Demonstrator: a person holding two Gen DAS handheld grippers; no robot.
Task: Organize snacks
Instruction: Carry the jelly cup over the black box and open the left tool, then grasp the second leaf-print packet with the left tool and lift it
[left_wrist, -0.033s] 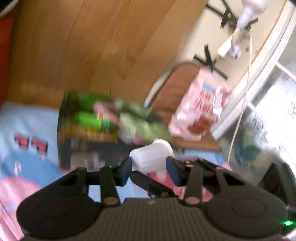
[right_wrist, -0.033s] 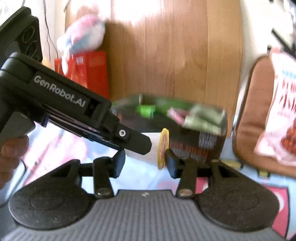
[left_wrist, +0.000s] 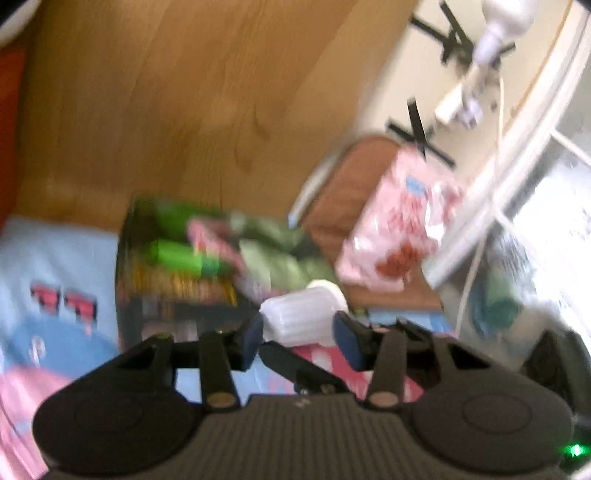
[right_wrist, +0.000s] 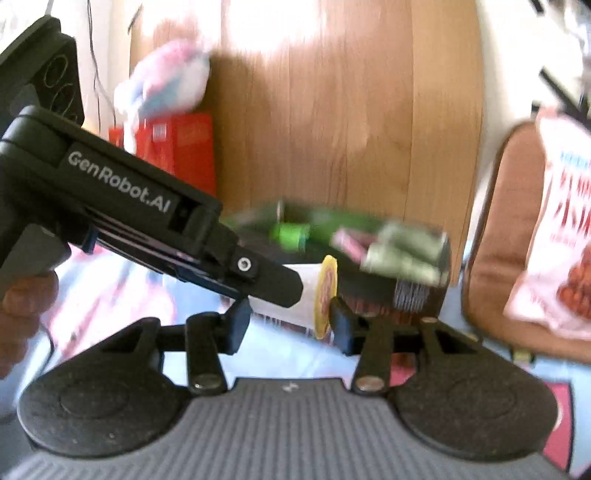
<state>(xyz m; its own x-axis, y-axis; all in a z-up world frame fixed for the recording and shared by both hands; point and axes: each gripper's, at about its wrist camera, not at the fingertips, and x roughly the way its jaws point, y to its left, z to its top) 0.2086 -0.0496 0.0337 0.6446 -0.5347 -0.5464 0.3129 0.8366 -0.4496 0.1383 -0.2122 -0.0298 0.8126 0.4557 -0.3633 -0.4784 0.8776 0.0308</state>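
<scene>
A small white ribbed snack cup (left_wrist: 303, 314) with a yellow lid (right_wrist: 325, 295) sits between the jaws of both grippers at once. My left gripper (left_wrist: 299, 341) is shut on it from its sides. My right gripper (right_wrist: 290, 325) brackets its base and lid end. The left gripper's body (right_wrist: 122, 206) crosses the right wrist view from the left. Behind the cup stands a dark box (left_wrist: 177, 291) holding green and pink snack packets (right_wrist: 373, 243). The frames are blurred.
A pink snack bag (left_wrist: 399, 229) lies on a brown cushion (right_wrist: 491, 236) to the right. A wooden panel (left_wrist: 184, 110) stands behind the box. A red box (right_wrist: 181, 151) and a plush toy (right_wrist: 166, 81) are at back left. A blue-pink mat (left_wrist: 55, 258) covers the surface.
</scene>
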